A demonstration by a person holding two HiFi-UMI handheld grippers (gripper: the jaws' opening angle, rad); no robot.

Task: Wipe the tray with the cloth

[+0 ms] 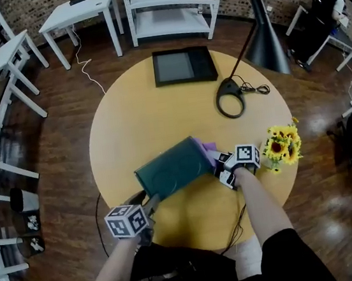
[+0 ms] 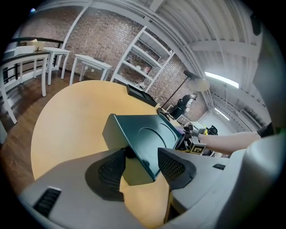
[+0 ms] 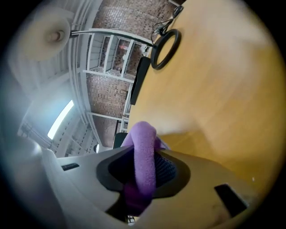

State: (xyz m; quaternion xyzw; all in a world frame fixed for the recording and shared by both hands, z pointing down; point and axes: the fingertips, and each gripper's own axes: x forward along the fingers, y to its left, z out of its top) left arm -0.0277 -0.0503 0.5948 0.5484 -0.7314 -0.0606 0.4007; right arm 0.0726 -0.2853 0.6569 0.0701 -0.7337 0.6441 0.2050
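A dark green tray (image 1: 170, 167) is held tilted above the round yellow table (image 1: 140, 115), near its front. My left gripper (image 1: 149, 204) is shut on the tray's near corner. In the left gripper view the tray (image 2: 147, 134), with a round recess in its floor, runs away from my left gripper (image 2: 142, 163), its rim pinched between both pads. My right gripper (image 1: 220, 165) sits at the tray's right end, shut on a purple cloth (image 1: 207, 146). The right gripper view has the cloth (image 3: 144, 147) bulging out from between the pads of my right gripper (image 3: 144, 167).
A black flat tray (image 1: 183, 65) lies at the table's far side. A black lamp stands right of it, with a ring base (image 1: 230, 96) and a cone shade (image 1: 266, 44). Sunflowers (image 1: 283, 145) stand at the right edge. White tables and shelves (image 1: 171, 2) surround the table.
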